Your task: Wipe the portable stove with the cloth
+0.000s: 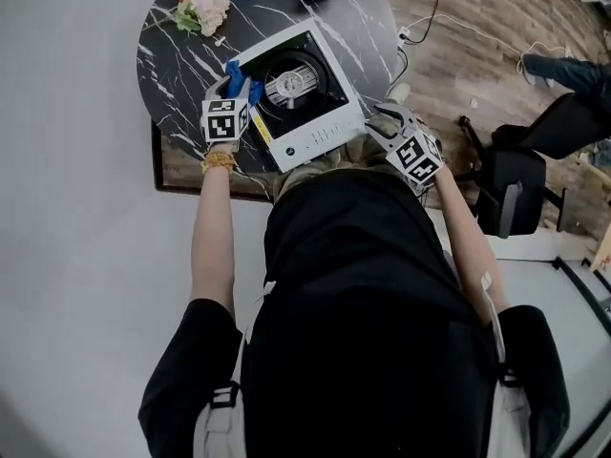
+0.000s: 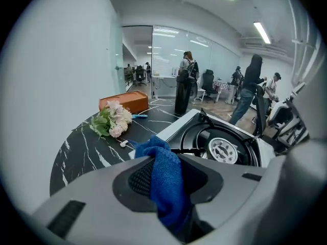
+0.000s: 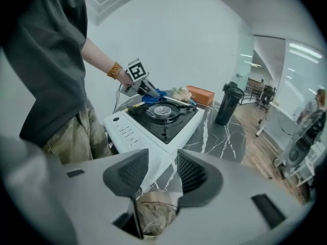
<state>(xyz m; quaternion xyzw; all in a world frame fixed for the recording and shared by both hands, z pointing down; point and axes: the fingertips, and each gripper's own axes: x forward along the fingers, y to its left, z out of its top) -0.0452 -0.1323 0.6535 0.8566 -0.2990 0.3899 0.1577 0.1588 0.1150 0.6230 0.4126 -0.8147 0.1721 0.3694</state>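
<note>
Blue cloth [image 2: 162,180] | lower end hidden | pinched in left gripper [image 1: 239,89] jaws

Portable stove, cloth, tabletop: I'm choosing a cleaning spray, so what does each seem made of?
Portable stove: probably painted sheet metal, judging by its smooth white shell with crisp edges; the burner well is black. Cloth: likely microfibre, blue with a fine knitted nap. Tabletop: glossy black with white veins, so marble or a marble-look laminate; I cannot tell which.

both arms reach down, left gripper [image 1: 237,92] pinching the cloth [image 2: 164,180], right gripper [image 3: 162,175] with jaws apart, empty.
</note>
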